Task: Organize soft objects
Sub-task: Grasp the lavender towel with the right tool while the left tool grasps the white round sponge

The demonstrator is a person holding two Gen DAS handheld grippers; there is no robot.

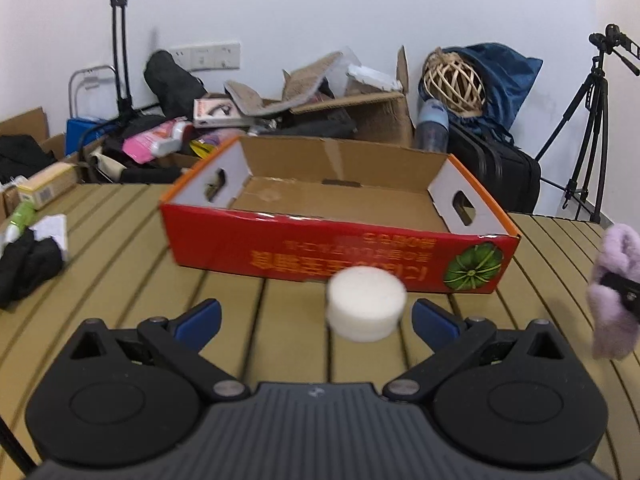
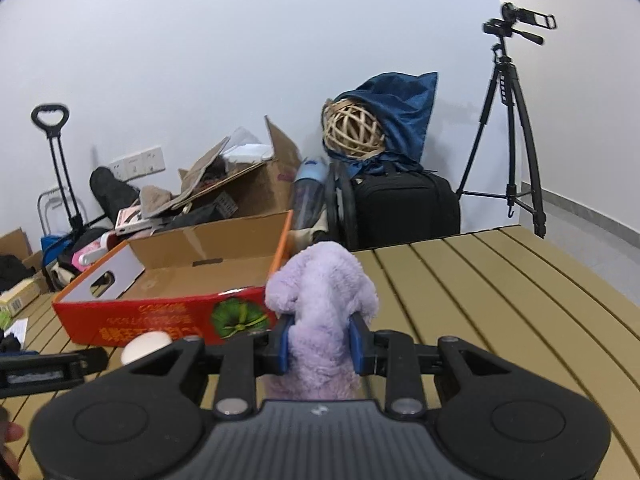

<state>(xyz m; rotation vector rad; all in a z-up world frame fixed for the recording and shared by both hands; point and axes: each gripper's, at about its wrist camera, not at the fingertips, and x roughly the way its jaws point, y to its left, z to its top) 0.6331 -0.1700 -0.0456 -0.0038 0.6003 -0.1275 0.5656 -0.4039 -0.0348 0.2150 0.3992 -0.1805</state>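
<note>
A white foam disc (image 1: pixel 366 304) lies on the slatted tan table (image 1: pixel 132 280) in front of an open red cardboard box (image 1: pixel 340 256). My left gripper (image 1: pixel 316 316) is open, and the disc sits just ahead of its blue fingertips, nearer the right one, untouched. My right gripper (image 2: pixel 320 344) is shut on a fluffy purple plush toy (image 2: pixel 324 292), held above the table by the box's right corner (image 2: pixel 248 312). The left wrist view shows the plush (image 1: pixel 614 280) at the far right edge. In the right wrist view the disc (image 2: pixel 146 346) and the left gripper (image 2: pixel 48 368) appear at the lower left.
A black cloth (image 1: pixel 28 264) with white paper (image 1: pixel 52 228) and a green bottle (image 1: pixel 20 218) lies at the table's left. Beyond the far edge are cardboard boxes (image 1: pixel 360 112), a black suitcase (image 1: pixel 496 172), a wicker ball (image 1: pixel 454 80) and a tripod (image 2: pixel 512 128).
</note>
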